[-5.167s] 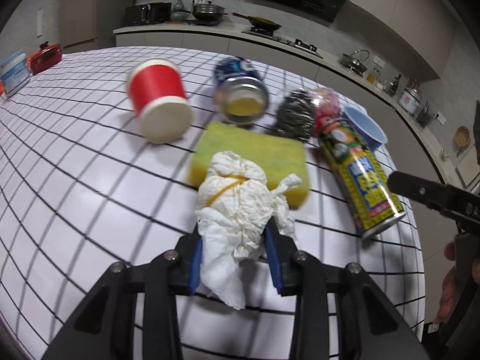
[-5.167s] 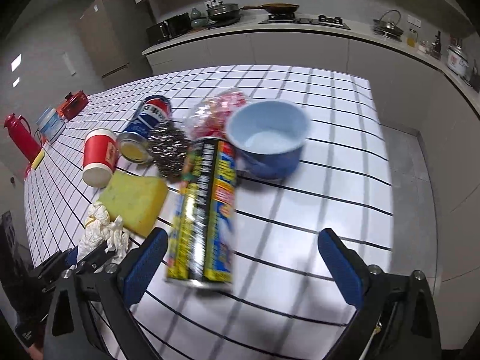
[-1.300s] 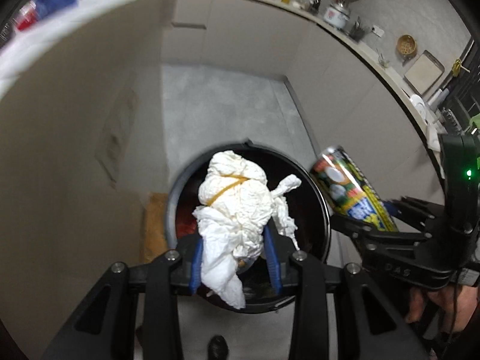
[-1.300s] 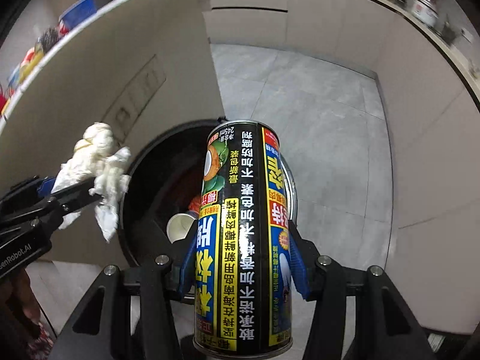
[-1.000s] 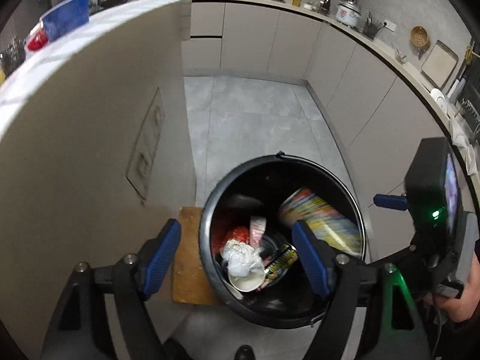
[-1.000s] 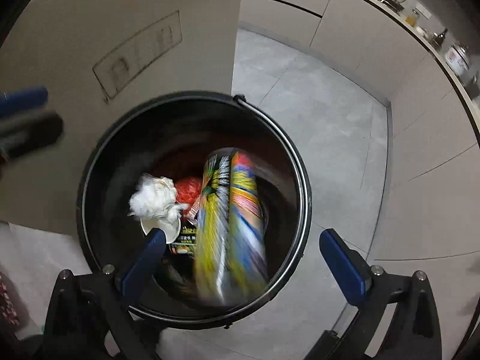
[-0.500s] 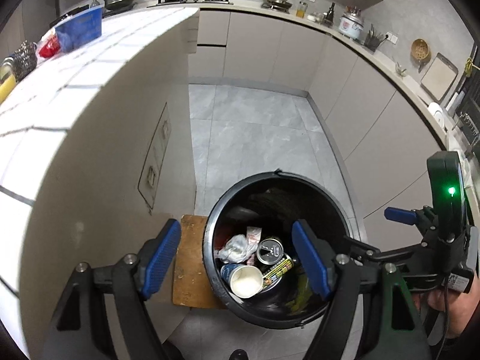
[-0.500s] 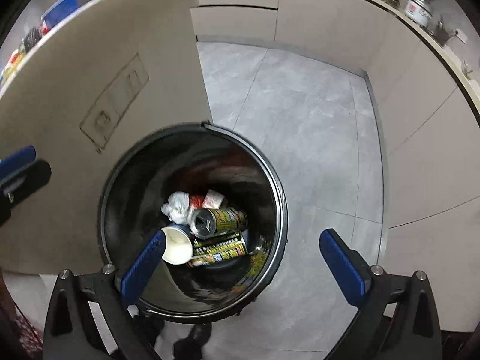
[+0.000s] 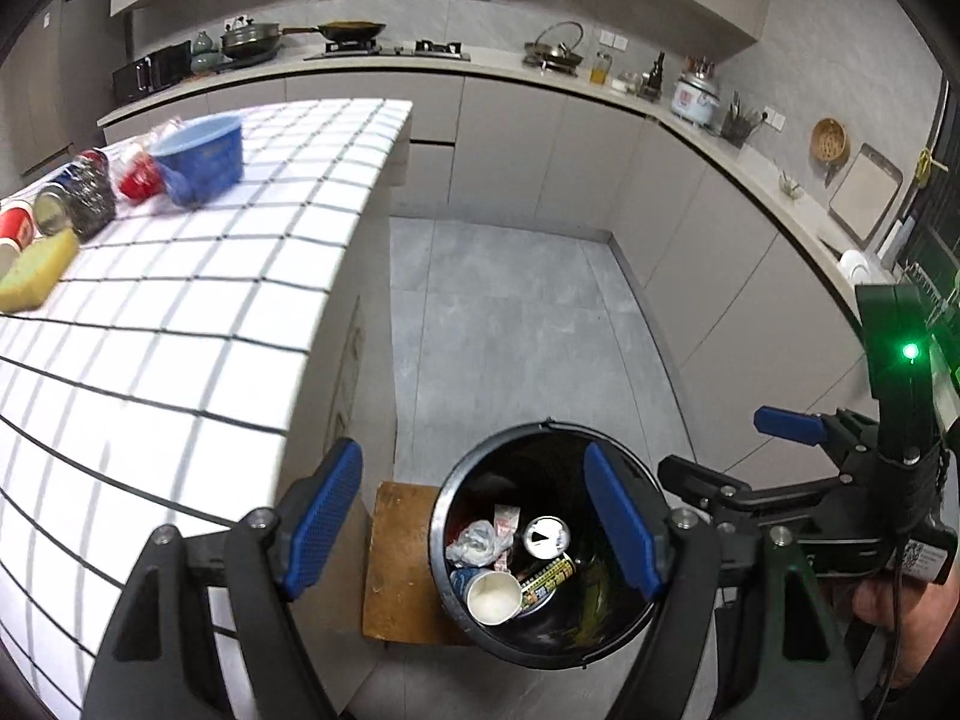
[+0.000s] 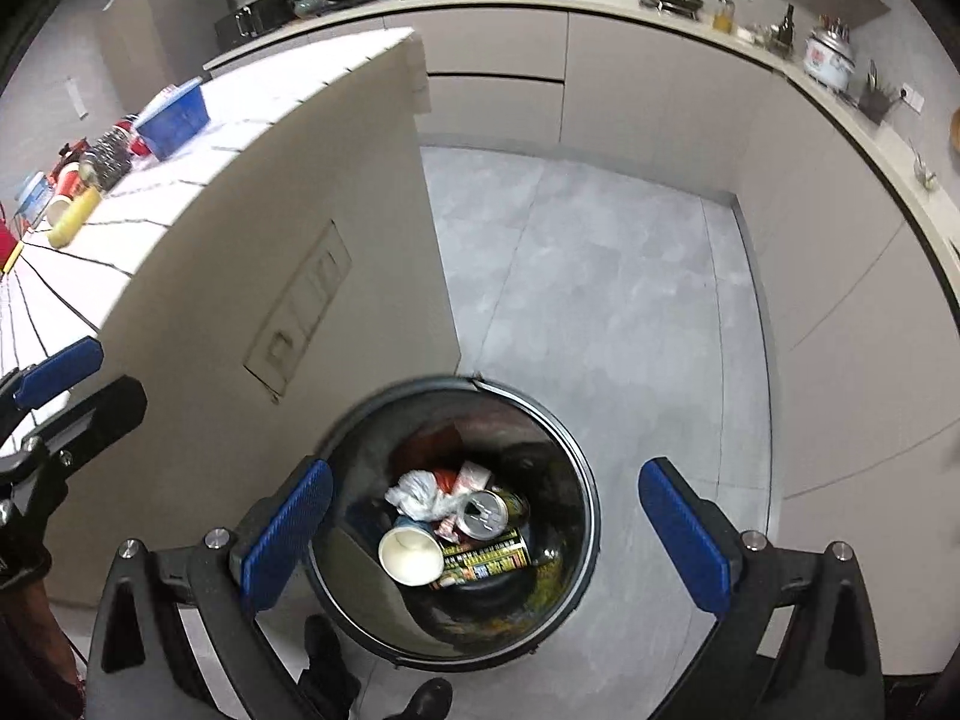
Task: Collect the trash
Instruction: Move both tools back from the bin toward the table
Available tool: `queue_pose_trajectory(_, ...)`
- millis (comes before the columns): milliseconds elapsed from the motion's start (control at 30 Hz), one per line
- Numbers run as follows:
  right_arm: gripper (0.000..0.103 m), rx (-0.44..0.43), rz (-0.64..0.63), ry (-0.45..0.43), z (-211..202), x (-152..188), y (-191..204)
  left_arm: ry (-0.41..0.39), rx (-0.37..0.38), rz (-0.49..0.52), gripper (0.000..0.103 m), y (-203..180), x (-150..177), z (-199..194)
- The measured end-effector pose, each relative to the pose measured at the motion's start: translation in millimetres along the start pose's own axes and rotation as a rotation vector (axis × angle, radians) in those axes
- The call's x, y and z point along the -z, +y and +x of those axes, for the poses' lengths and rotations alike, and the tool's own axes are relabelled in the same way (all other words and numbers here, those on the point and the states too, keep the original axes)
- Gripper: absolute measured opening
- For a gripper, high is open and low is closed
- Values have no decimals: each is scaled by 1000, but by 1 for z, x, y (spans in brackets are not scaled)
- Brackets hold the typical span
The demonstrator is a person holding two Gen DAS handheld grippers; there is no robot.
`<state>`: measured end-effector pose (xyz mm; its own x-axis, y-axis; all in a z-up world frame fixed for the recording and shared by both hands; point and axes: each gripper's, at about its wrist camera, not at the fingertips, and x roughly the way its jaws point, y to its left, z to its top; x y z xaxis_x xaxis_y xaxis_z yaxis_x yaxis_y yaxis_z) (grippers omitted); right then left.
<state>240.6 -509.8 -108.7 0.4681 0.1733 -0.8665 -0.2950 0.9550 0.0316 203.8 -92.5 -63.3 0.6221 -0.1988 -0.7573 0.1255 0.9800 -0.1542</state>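
Observation:
A black round trash bin (image 9: 444, 546) stands on the floor beside the tiled counter; it also shows in the right wrist view (image 10: 591, 534). Inside lie a crumpled white tissue (image 10: 420, 495), a paper cup (image 10: 410, 553), a yellow spray can (image 10: 486, 558) and a drink can (image 10: 482, 513). My left gripper (image 9: 474, 525) is open and empty above the bin. My right gripper (image 10: 486, 534) is open and empty above the bin, and it shows at the right of the left wrist view (image 9: 786, 426).
On the white tiled counter (image 9: 198, 276) sit a blue bowl (image 9: 201, 157), a red snack bag (image 9: 137, 177), a steel scourer (image 9: 93, 201), a can (image 9: 51, 211), a red cup (image 9: 13, 227) and a yellow sponge (image 9: 36, 276). A wooden board (image 9: 396, 564) lies by the bin.
Both grippers let go of the tissue and the spray can, which fell into the bin. Both grippers have since risen, so the counter top is in view again.

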Motion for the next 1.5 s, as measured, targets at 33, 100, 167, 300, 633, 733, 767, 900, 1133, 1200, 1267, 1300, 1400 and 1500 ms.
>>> queue_pose_trajectory(33,103,-2,-4,-4,-2,-3,4,-6,1,-4,78,3,-2,-3)
queue_pose_trajectory(100,103,-6,-22,-21,-9,-9,14,-21,-3,-13,78,11,-5,-11)
queue_pose_trajectory(167,103,-10,-35,-33,-15,-15,23,-37,-9,-23,78,19,-7,-18)
queue_pose_trajectory(300,103,-29,-46,-61,-25,-31,45,-67,-43,-37,78,38,-12,-34)
queue_pose_trajectory(633,103,-71,-121,-86,-40,-60,125,-108,-113,-94,78,125,-13,-70)
queue_pose_trajectory(733,103,-65,-128,-95,-42,-68,149,-113,-142,-129,82,160,-16,-75)
queue_pose_trajectory(767,103,-64,-133,-100,-43,-72,161,-118,-152,-139,84,174,-17,-77)
queue_pose_trajectory(900,103,-64,-147,-118,-42,-86,199,-123,-182,-157,86,214,-18,-83)
queue_pose_trajectory(1133,103,-51,-165,-132,-27,-104,260,-117,-250,-185,101,278,-21,-78)
queue_pose_trajectory(1200,103,-46,-157,-133,-24,-108,269,-115,-265,-190,101,291,-23,-74)
queue_pose_trajectory(1267,103,-41,-142,-135,-19,-113,276,-109,-257,-196,101,302,-25,-70)
queue_pose_trajectory(1300,103,-40,-134,-133,-16,-115,278,-104,-245,-194,101,307,-27,-65)
queue_pose_trajectory(1400,103,-42,-104,-135,-8,-123,283,-108,-216,-168,101,312,-35,-54)
queue_pose_trajectory(1500,103,-29,-81,-147,-4,-130,285,-103,-190,-143,101,313,-47,-41)
